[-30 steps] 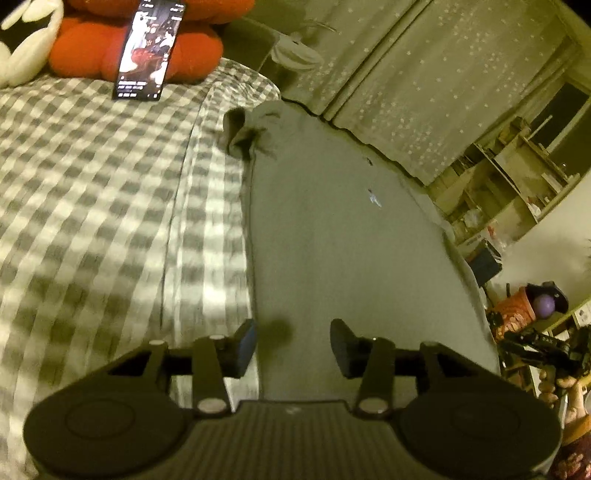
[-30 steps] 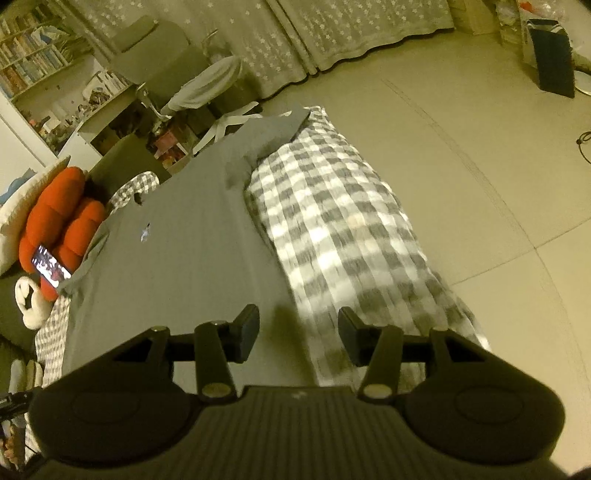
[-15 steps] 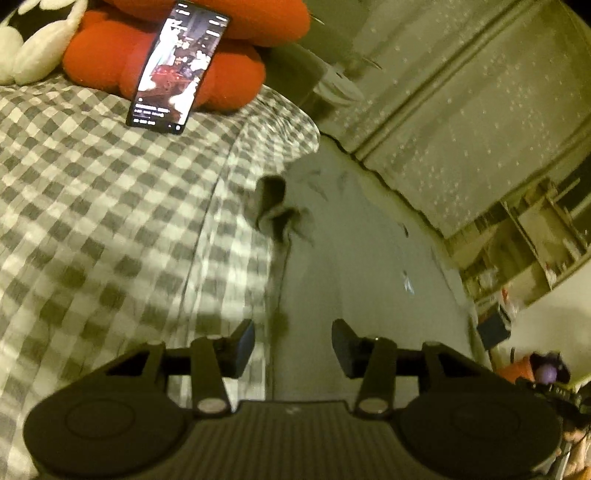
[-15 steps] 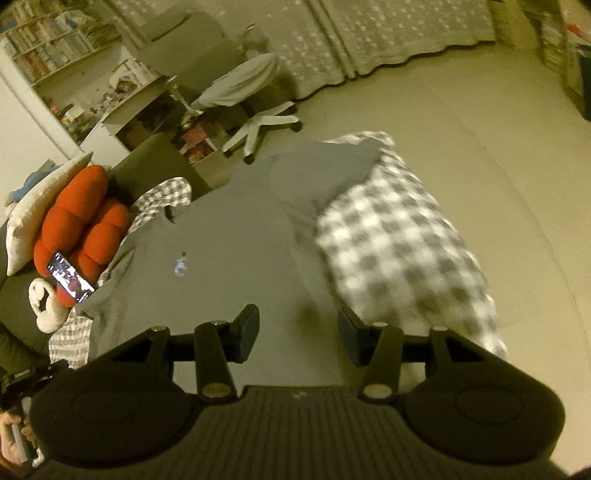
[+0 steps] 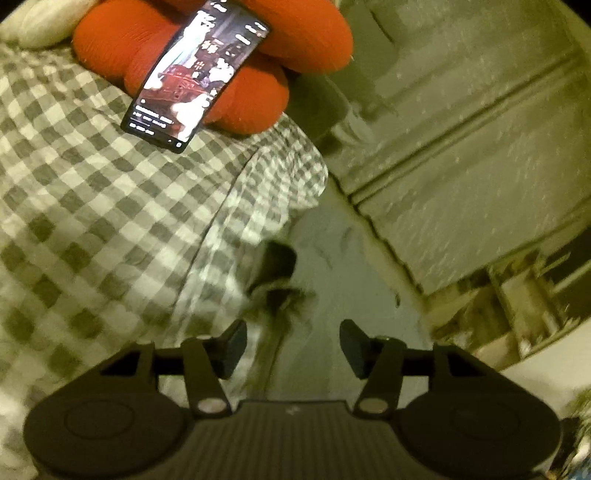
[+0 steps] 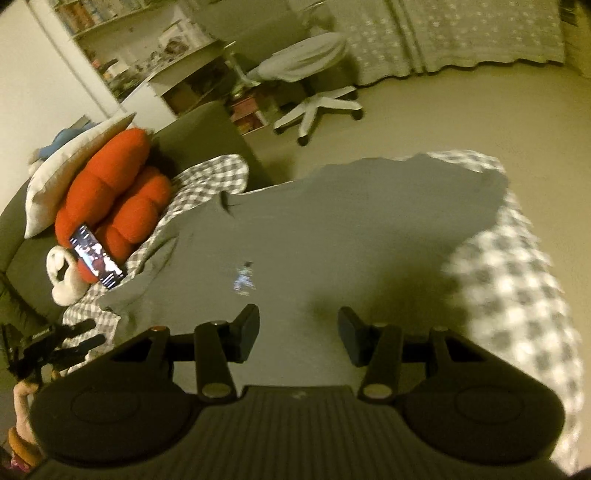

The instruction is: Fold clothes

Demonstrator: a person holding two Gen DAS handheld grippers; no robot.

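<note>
A grey T-shirt (image 6: 332, 240) with a small chest logo (image 6: 243, 278) lies spread flat over the checked bedspread (image 6: 517, 295). My right gripper (image 6: 297, 332) hovers above the shirt's body near the logo, open, with nothing between its fingers. In the left wrist view the shirt (image 5: 332, 295) runs along the bed's edge, and its bunched dark sleeve end (image 5: 280, 266) lies just ahead of my left gripper (image 5: 293, 343). The left jaws are opening and hold nothing. The left gripper (image 6: 48, 343) also shows in a hand at the right wrist view's left edge.
A lit phone (image 5: 195, 74) leans on a red cushion (image 5: 306, 33) at the head of the bedspread (image 5: 92, 221). A white swivel chair (image 6: 314, 74), shelves (image 6: 147, 55) and curtains (image 6: 461, 29) stand beyond the bed, with bare floor (image 6: 480, 110) around it.
The left gripper has moved up along the shirt's edge to the sleeve end, closer to the phone, and its jaws have widened. The right gripper has swung over the shirt toward the logo.
</note>
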